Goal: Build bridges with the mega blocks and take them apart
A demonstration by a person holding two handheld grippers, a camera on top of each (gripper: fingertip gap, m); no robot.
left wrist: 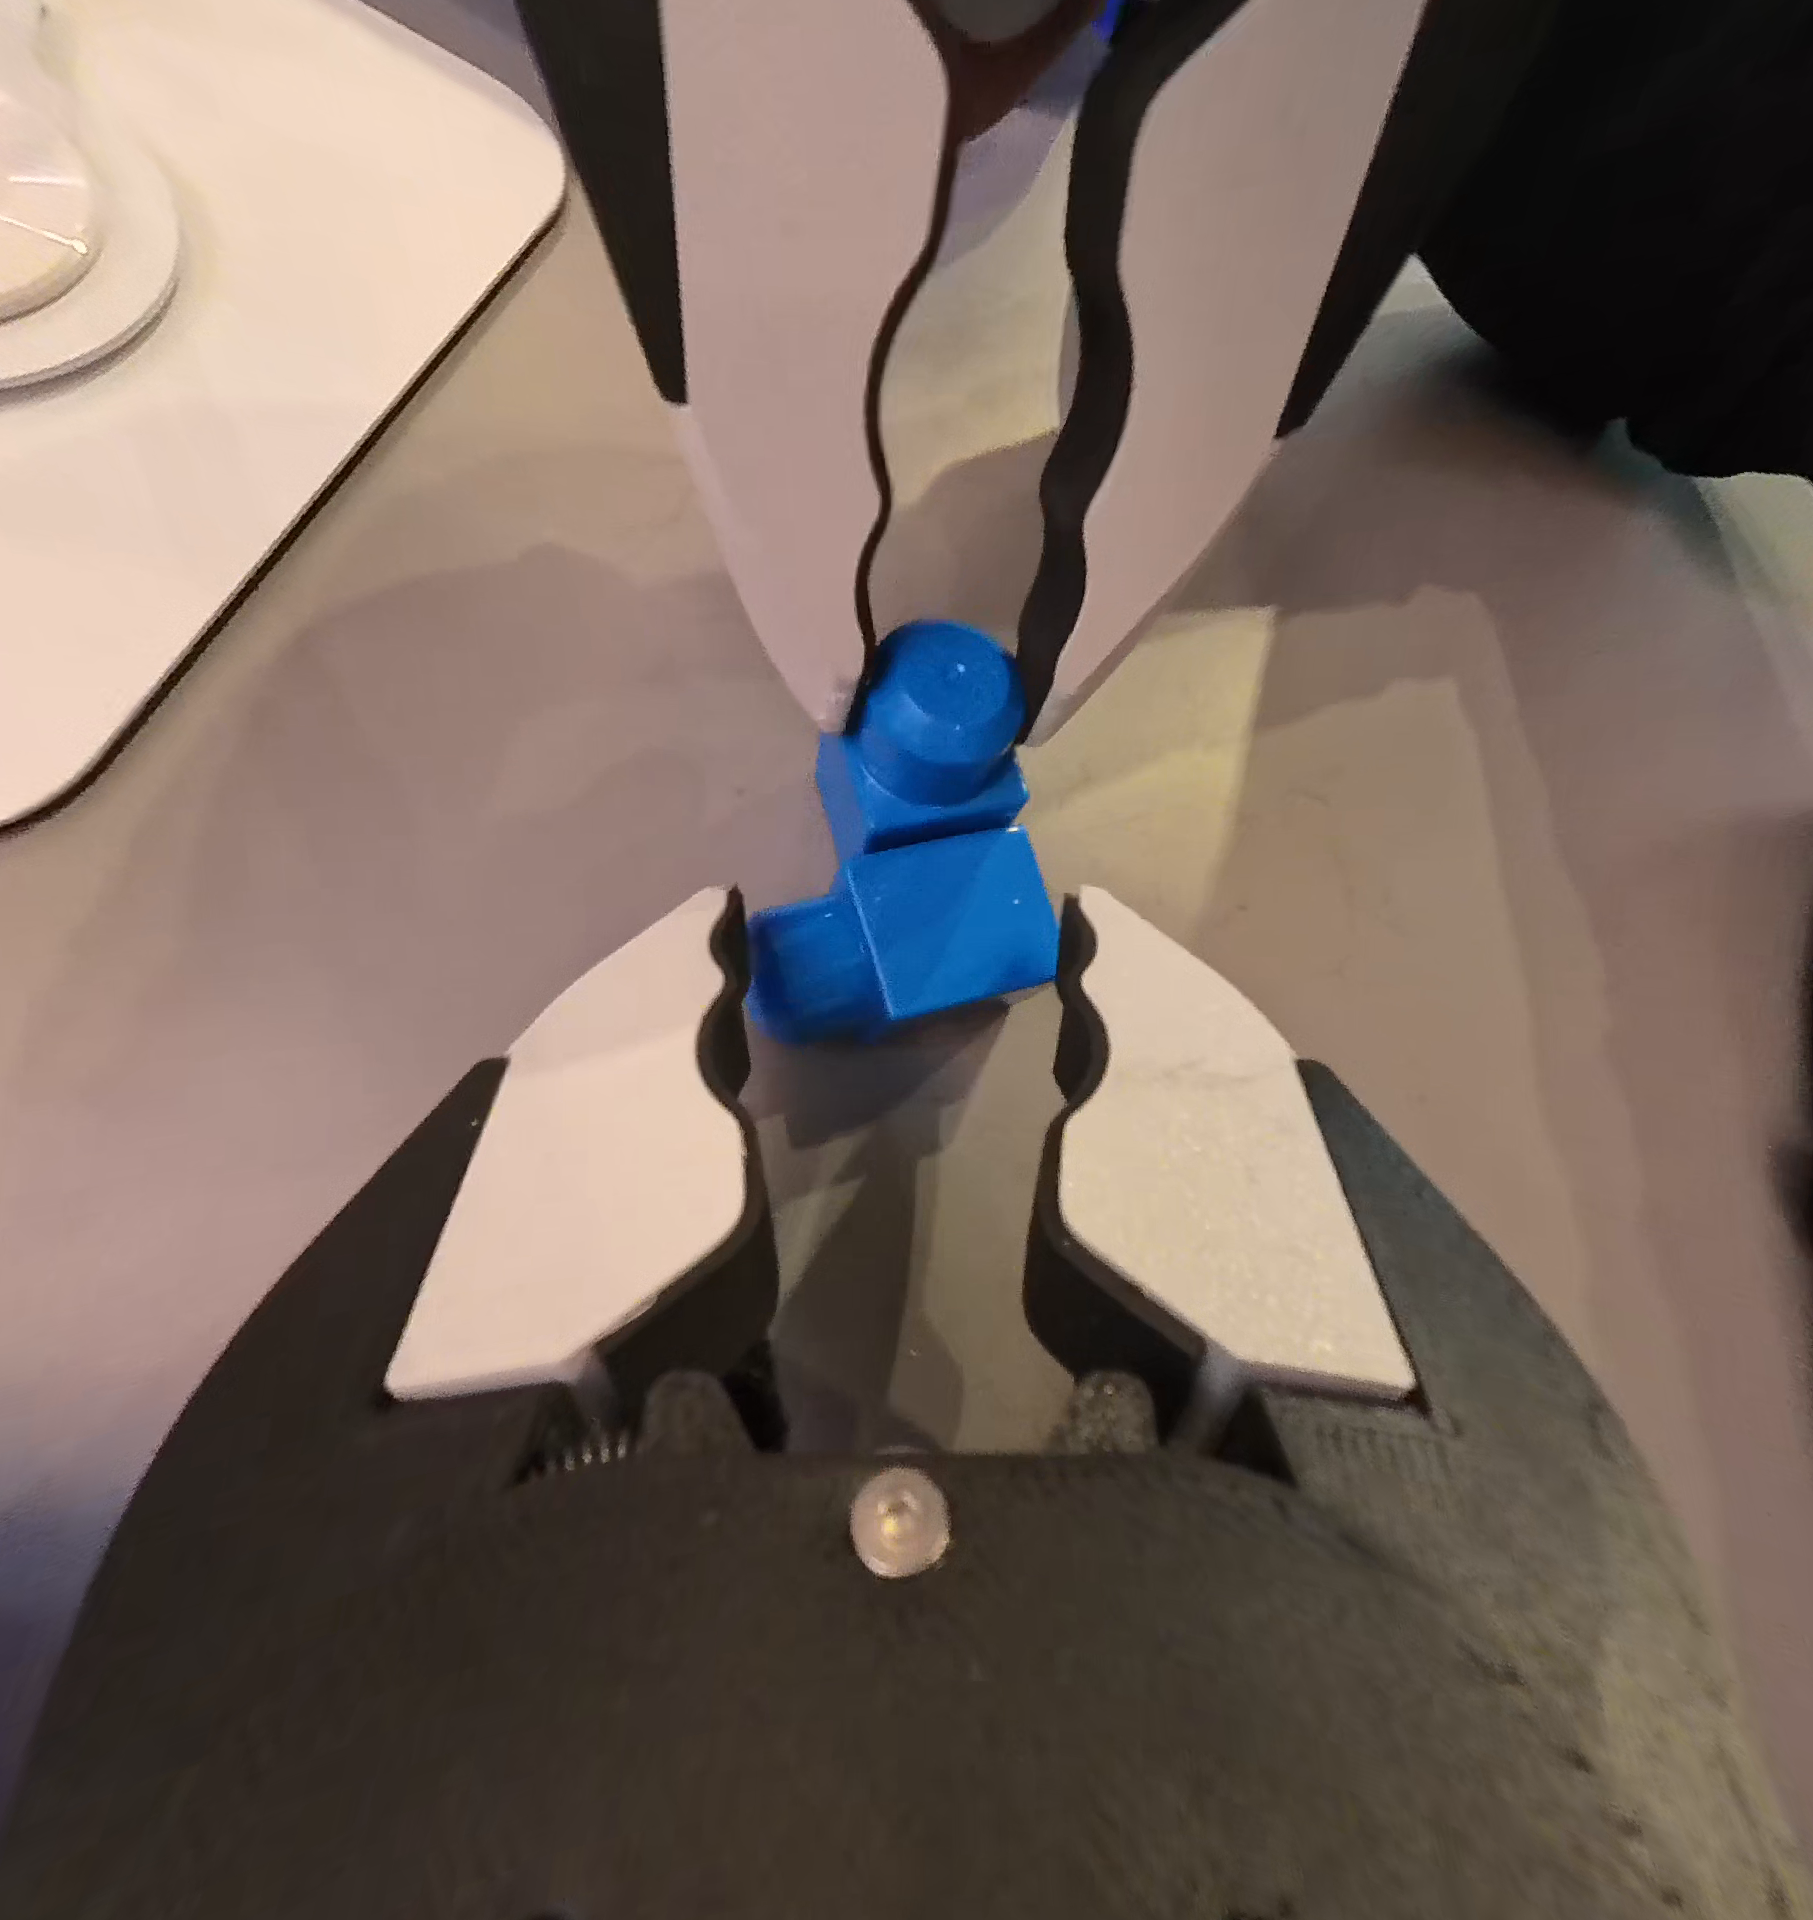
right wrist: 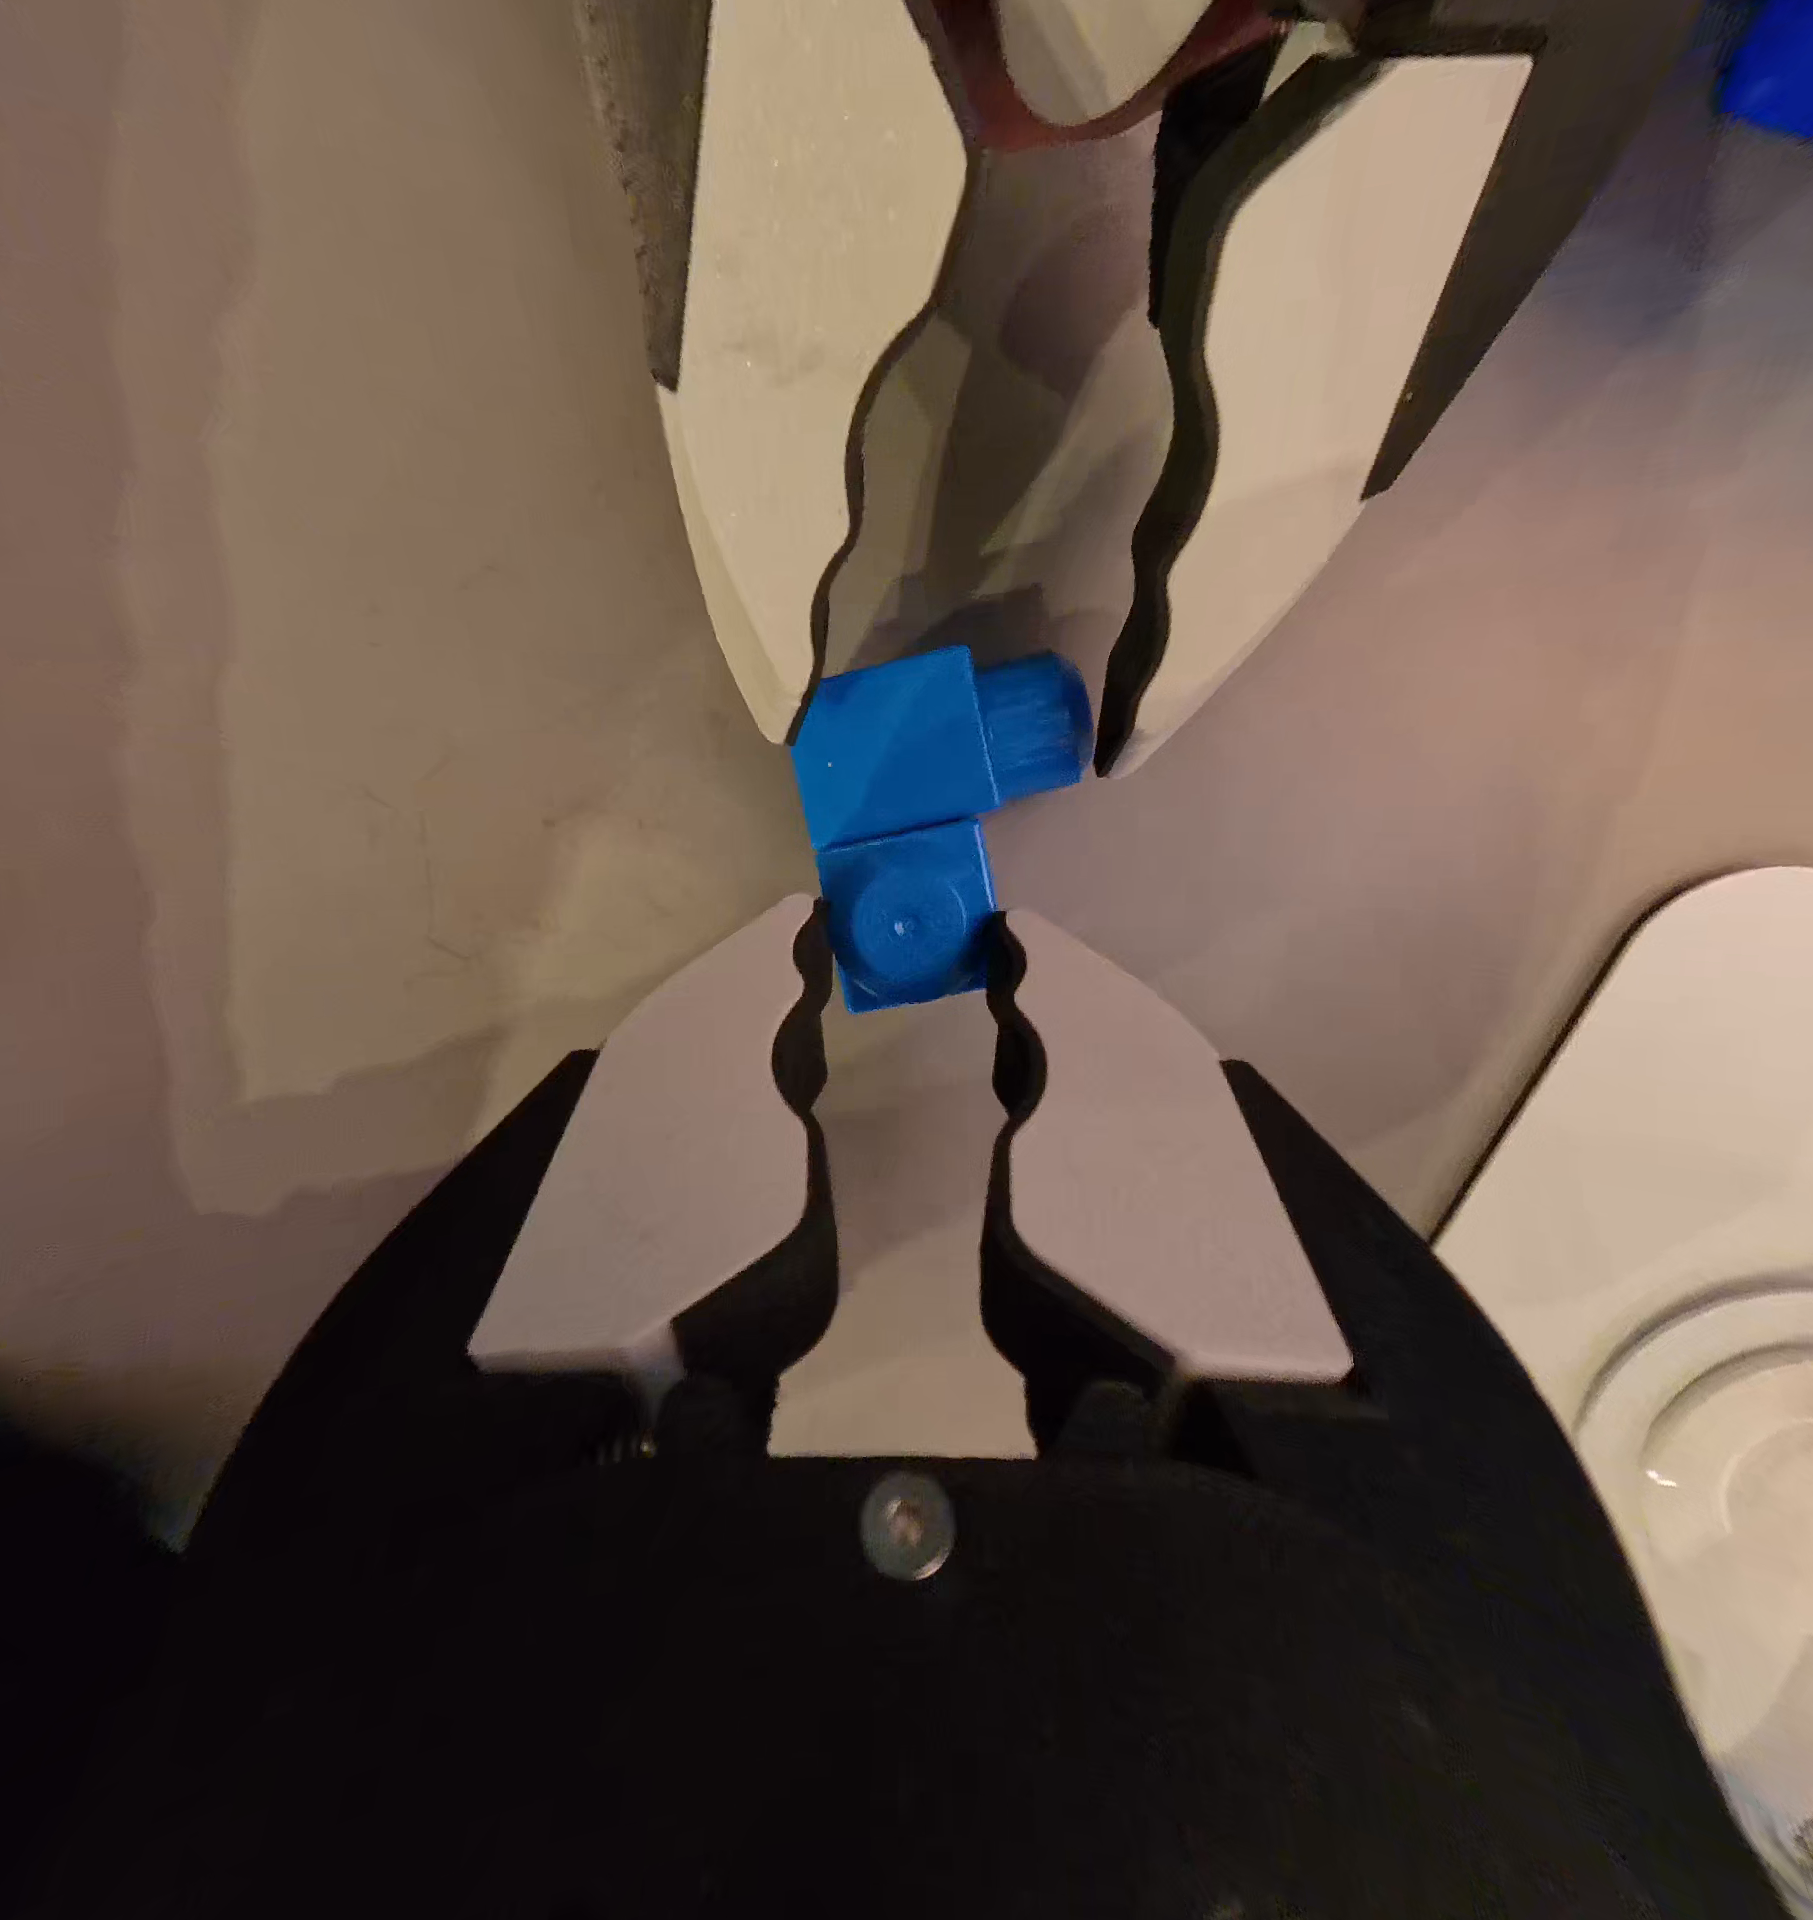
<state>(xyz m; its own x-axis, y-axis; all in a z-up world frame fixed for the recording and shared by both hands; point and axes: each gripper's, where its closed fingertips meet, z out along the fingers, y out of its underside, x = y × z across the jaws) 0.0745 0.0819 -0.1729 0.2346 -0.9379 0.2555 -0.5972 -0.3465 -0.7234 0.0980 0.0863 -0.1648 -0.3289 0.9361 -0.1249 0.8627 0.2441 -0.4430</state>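
Observation:
Two blue single-stud blocks lie side by side on the grey table. One stands upright with its stud up. My right gripper is shut on its sides; it also shows in the left wrist view, around that upright block. The other block lies on its side, stud pointing sideways, against the upright one. My left gripper straddles it lengthwise and is open, its pads very close to the block's ends. In the right wrist view the left gripper shows a thin gap at the lying block's stud end.
A white tray with a clear rounded item sits to the far left in the left wrist view and shows at the right in the right wrist view. A dark bulky object lies beyond. Another blue piece is at the far edge. The grippers are tip to tip, or close to it. My left tips are roughly 15 cm from the blue piece.

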